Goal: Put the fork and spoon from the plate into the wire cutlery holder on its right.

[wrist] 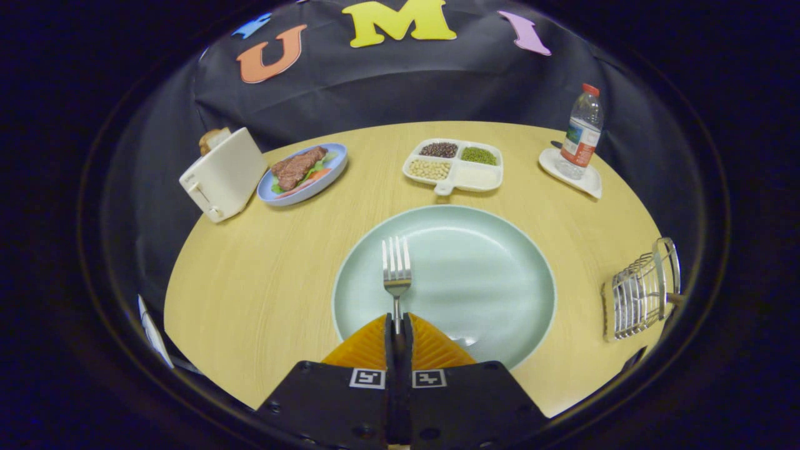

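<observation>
Gripper (398, 325) clenched on the fork (396, 272) handle, tines sticking out over the near-left part of the plate (500, 250). Wire cutlery holder (637, 294) sits right of the plate, well apart. Risk: thin handle could swivel between the pads, so tines snag on the holder's wires.

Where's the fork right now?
The fork is clamped between the gripper's shut jaws, tines pointing ahead over the pale green plate, left of the wire holder.
</observation>
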Demonstrator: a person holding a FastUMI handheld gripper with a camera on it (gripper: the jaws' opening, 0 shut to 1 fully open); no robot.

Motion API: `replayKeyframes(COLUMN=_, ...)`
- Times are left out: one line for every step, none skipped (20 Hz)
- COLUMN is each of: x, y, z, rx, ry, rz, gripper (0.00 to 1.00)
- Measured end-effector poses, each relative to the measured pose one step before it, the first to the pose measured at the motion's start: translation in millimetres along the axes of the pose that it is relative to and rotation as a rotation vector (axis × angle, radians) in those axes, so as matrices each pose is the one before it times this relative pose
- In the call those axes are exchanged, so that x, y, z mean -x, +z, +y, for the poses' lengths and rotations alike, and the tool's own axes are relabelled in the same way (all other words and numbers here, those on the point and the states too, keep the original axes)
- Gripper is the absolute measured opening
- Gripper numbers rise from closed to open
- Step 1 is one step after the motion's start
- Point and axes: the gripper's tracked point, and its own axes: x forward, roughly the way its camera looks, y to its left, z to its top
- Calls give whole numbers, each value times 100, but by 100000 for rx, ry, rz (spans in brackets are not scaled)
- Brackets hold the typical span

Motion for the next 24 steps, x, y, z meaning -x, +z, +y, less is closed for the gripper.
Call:
replayKeyframes(x=654, y=187, z=-343, rx=449, ry=-73, rz=-1047, gripper=1)
replayKeyframes(x=770, y=143, z=-312, rx=340, ry=210, rz=-1255, gripper=1)
replayKeyframes(x=781, y=146, z=-437, rx=272, ry=-396, rz=-1151, gripper=1)
replayKeyframes(x=827, y=62, z=-498, rx=359, ry=-430, rz=-1236, gripper=1)
replayKeyframes(x=832, y=167, z=-481, rx=109, ry=-51, rz=-1029, gripper=1)
replayKeyframes(x=606, y=81, z=-529, rx=-366, ry=-179, rz=-1106, gripper=1)
replayKeyframes(x=737, y=84, z=-676, rx=-497, ry=-304, rz=-806, gripper=1)
replayKeyframes(x=601, y=-30, z=-604, rx=-206, ry=-253, rz=-506, gripper=1)
replayKeyframes(x=681, y=-23, z=-646, rx=409, ry=-321, rz=-370, gripper=1)
replayKeyframes(x=624, y=-63, z=-662, rx=-149, ry=-91, rz=-486, gripper=1)
replayKeyframes(x=666, y=76, z=-853, rx=-448, ry=-340, rz=-724, gripper=1)
replayKeyframes(x=661, y=42, z=-889, rx=-618, ry=-345, rz=-918, gripper=1)
replayKeyframes(x=786, y=174, z=-927, rx=-530, ry=-257, rz=-985, gripper=1)
replayKeyframes(x=696, y=151, z=-1015, rx=-331, ry=-620, rz=-1142, gripper=1)
replayKeyframes(x=756, y=217, z=-1032, rx=-154, ry=-657, rz=-810, gripper=1)
replayKeyframes(x=834, y=199, z=-1036, rx=-639, ry=-342, rz=-1007, gripper=1)
replayKeyframes(x=704, y=302, z=-1090, rx=-854, ry=-685, rz=-984, gripper=1)
replayKeyframes(x=617, y=136, z=-1194, rx=-777, ry=-1047, rz=-1042, gripper=1)
replayKeyframes(x=477, y=215, z=-1189, rx=-1118, ry=-1257, rz=-760, gripper=1)
replayKeyframes(x=324, y=-22, z=-1207, rx=-1517, ry=-1583, rz=-349, gripper=1)
replayKeyframes(x=347, y=23, z=-1080, rx=-1273, ry=-1015, rz=-7, gripper=1)
replayKeyframes(x=205, y=-47, z=-827, rx=-1094, ry=-353, rz=-89, gripper=1)
replayKeyframes(x=152, y=-14, z=-1099, rx=-1239, ry=-1059, rz=108, gripper=1)
replayKeyframes(x=-15, y=-39, z=-961, rx=-1378, ry=-824, rz=-49, gripper=1)
